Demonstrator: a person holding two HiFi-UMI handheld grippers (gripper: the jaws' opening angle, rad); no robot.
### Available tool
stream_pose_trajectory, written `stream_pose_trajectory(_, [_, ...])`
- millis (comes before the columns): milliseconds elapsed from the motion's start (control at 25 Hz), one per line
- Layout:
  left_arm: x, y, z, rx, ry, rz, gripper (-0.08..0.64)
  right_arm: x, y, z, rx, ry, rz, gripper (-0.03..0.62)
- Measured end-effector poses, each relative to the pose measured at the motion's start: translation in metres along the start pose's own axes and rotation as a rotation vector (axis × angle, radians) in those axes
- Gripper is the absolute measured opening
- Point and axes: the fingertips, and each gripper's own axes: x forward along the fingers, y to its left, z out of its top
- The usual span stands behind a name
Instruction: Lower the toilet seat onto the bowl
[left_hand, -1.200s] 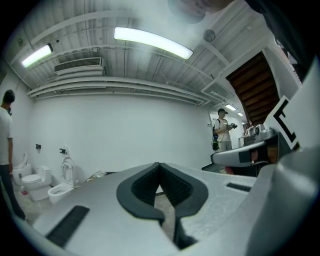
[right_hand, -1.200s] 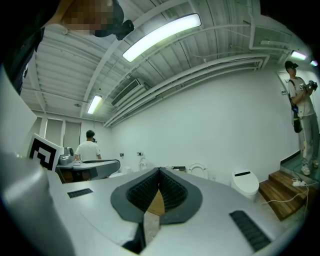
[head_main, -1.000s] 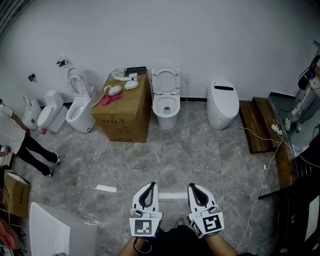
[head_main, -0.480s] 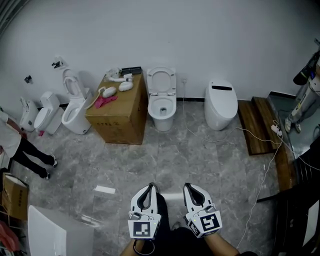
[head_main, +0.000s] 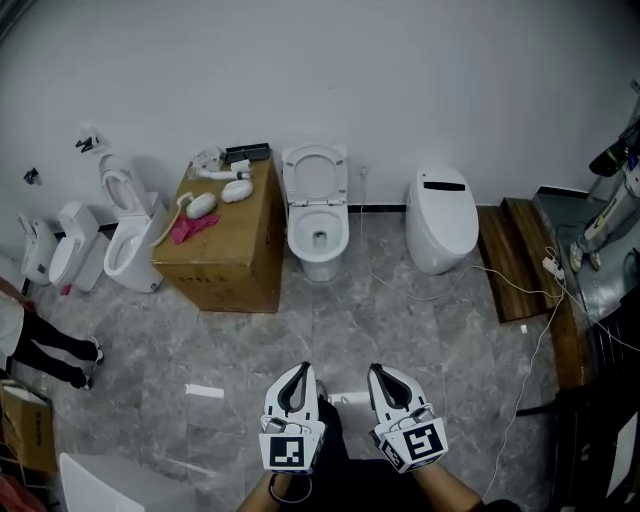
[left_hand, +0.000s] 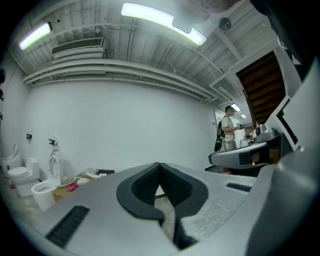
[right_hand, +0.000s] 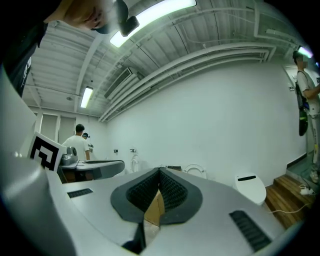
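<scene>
A white toilet (head_main: 318, 235) stands against the far wall, its seat and lid (head_main: 314, 170) raised upright over the open bowl. In the right gripper view the raised seat (right_hand: 195, 171) shows just past my jaws. Both grippers hang low at the bottom of the head view, far from the toilet. My left gripper (head_main: 298, 371) is shut with nothing in it, its tips meeting (left_hand: 159, 165). My right gripper (head_main: 380, 370) is shut and empty too (right_hand: 160, 171).
A cardboard box (head_main: 220, 247) with white parts and a pink cloth stands left of the toilet. A closed white toilet (head_main: 443, 217) stands to the right. More toilets (head_main: 125, 245) sit at far left. Wooden steps (head_main: 508, 255) and cables (head_main: 540, 330) lie at right. A person's legs (head_main: 50, 355) show at left.
The view has moved forward and turned right: the toilet and box now sit lower and more to the left in the head view. Both grippers stay shut, held low.
</scene>
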Motion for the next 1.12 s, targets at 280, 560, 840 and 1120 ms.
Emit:
stream_pose_trajectory(280, [0.110, 0.091, 0.037, -0.002, -0.041, -0.064, 0.006, 0.134, -0.025, 0.015, 0.034, 0.024, -0.008, 0.020])
stream_pose_trajectory(560, [0.175, 0.152, 0.043, -0.008, -0.042, -0.042, 0.006, 0.221, -0.048, 0.020, 0.042, 0.028, -0.029, 0.020])
stream_pose_trajectory(840, [0.251, 0.193, 0.035, -0.015, -0.007, -0.004, 0.006, 0.302, -0.095, 0.015, 0.015, 0.049, -0.040, 0.020])
stream_pose_trajectory(1120, [0.358, 0.220, 0.038, -0.001, -0.012, 0.017, 0.006, 0.393, -0.166, 0.014, 0.020, 0.038, -0.012, 0.020])
